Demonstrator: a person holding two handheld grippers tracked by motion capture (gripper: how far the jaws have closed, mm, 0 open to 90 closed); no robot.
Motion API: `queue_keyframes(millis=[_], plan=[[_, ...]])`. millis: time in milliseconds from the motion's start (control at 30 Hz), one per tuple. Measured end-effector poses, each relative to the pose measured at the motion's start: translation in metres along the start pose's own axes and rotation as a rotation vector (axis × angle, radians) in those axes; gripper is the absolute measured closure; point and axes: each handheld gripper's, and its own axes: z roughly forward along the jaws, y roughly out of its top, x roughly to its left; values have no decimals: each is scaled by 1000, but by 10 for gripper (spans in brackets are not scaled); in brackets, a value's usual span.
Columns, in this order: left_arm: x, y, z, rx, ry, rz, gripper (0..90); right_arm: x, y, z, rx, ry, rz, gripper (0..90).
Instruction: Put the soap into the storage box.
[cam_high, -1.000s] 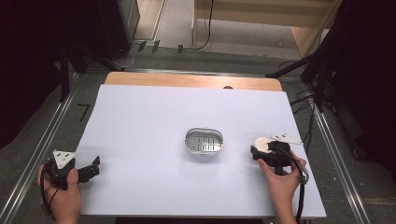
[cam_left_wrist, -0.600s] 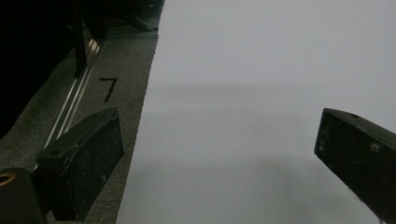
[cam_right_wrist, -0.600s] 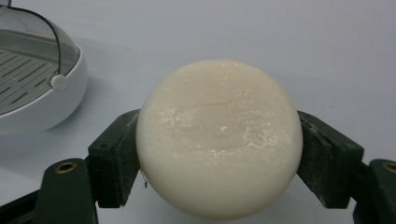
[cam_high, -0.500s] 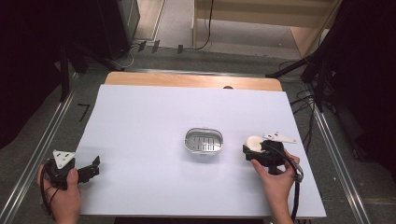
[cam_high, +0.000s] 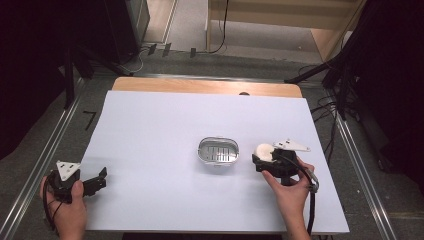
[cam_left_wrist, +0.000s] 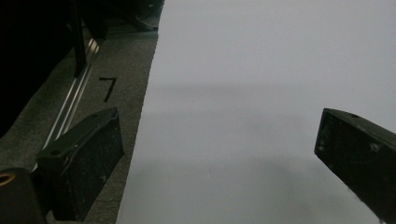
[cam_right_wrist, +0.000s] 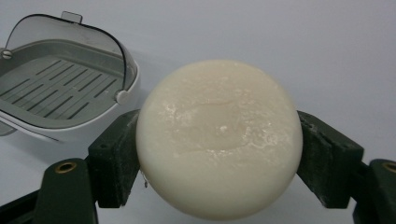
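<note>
The right claw (cam_right_wrist: 219, 140) is gripping the round cream soap (cam_right_wrist: 218, 138) by its sides, broad face pointing up, just right of the open-lidded soap dish (cam_high: 218, 152), having edged closer to it. The left claw (cam_high: 98, 180) is resting open, well left of the dish at the worktop (cam_high: 165, 120) edge, unmoved.
</note>
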Motion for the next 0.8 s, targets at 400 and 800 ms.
queue_keyframes(millis=[400,800], plan=[[0,0,0,1,-4,-3,20,19,9,9,2,35,-28,234],[1,0,0,5,-6,-5,20,37,20,14,-7,62,-47,234]])
